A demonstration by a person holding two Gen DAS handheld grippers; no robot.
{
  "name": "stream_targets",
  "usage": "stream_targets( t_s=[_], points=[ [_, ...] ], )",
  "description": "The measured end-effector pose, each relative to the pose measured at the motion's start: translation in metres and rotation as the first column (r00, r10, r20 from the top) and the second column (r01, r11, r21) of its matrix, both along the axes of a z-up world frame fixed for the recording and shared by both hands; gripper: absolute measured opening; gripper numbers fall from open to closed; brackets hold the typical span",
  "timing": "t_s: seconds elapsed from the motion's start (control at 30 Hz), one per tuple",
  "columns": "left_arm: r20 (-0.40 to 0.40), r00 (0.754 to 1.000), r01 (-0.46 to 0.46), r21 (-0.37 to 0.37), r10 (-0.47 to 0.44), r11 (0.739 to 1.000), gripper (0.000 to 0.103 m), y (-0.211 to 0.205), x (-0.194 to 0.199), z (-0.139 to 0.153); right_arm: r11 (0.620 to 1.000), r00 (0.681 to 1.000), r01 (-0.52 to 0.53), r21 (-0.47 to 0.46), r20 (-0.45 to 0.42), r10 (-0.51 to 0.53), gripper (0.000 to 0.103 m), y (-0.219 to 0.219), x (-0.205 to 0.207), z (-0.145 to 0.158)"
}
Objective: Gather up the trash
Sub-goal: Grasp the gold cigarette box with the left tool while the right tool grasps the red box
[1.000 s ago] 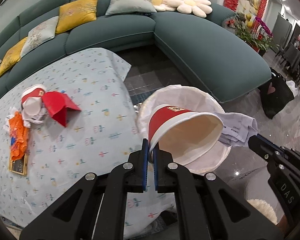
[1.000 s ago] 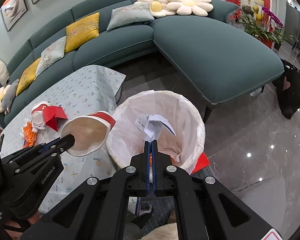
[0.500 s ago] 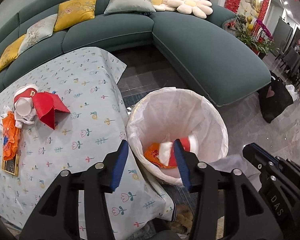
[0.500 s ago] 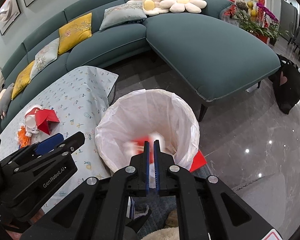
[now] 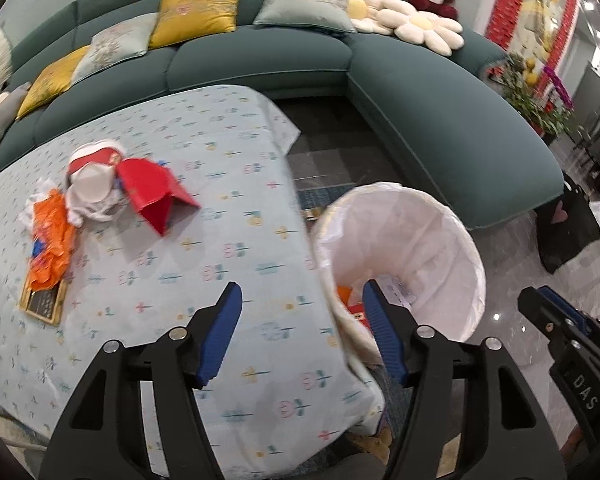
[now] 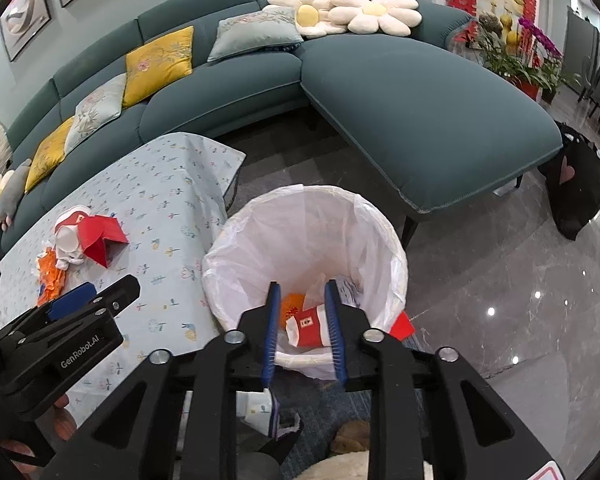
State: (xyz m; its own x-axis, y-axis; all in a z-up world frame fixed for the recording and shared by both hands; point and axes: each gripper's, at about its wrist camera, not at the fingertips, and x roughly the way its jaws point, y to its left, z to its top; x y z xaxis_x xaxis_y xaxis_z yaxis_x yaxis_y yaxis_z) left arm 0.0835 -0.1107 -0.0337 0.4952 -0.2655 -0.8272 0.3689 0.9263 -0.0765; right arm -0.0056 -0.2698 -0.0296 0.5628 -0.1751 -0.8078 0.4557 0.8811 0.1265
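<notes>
Since a second ago both grippers have let go: the red paper cup (image 6: 309,326) that the left gripper carried and the crumpled white paper (image 6: 347,288) from the right one now lie inside the white-lined trash bin (image 6: 236,264), on top of an orange wrapper (image 6: 290,304) at the bottom. The left gripper (image 5: 302,334) has swung back toward the tabletop (image 5: 228,248), its jaws spread wide and empty, one blue pad over the floral cloth and the other over the near rim of the bin (image 5: 470,256). The right gripper (image 6: 302,330) hangs over the bin's near edge with its jaws apart and nothing between them, the cup showing in the gap below. More trash lies on the far left part of the tabletop: a second red and white paper cup (image 5: 94,170) on its side, touching a folded red carton (image 5: 152,194), with crumpled white tissue (image 5: 88,212) under the cup and an orange plastic bag (image 5: 52,248) just beside it, partly over a small framed chalkboard (image 5: 44,302). The bin stands on the floor just beside the tabletop's corner, in front of a dark green sectional sofa (image 6: 420,112).
</notes>
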Motion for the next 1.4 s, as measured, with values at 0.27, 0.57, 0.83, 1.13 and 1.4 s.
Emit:
stream_targets(
  t_s=[0.27,0.57,0.83,1.13,1.4],
  points=[
    [0.011,0.994,-0.113,-0.002,0.113,0.994,0.072,0.05,0.008,0.003,0.997,0.997,-0.071,-0.016,0.01,0.071,0.031,0.034,0.015,0.011],
    [0.002,0.961,-0.275,0.006,0.275,0.961,0.081,0.12,0.019,-0.001,0.986,0.986,-0.165,-0.024,-0.003,0.165,0.036,0.083,0.036,0.013],
    [-0.017,0.918,-0.395,0.019,0.395,0.918,0.086,0.179,0.028,-0.01,0.967,0.967,-0.253,-0.001,-0.021,0.253,0.036,0.126,0.061,0.008],
    [-0.059,0.858,-0.508,0.034,0.51,0.86,0.086,0.229,0.045,-0.028,0.938,0.936,-0.348,0.004,-0.049,0.348,0.036,0.169,0.093,-0.006],
    [-0.148,0.776,-0.616,0.032,0.613,0.787,0.086,0.254,0.07,-0.049,0.917,0.914,-0.398,0.03,-0.074,0.4,0.036,0.194,0.126,-0.024]
  ],
)
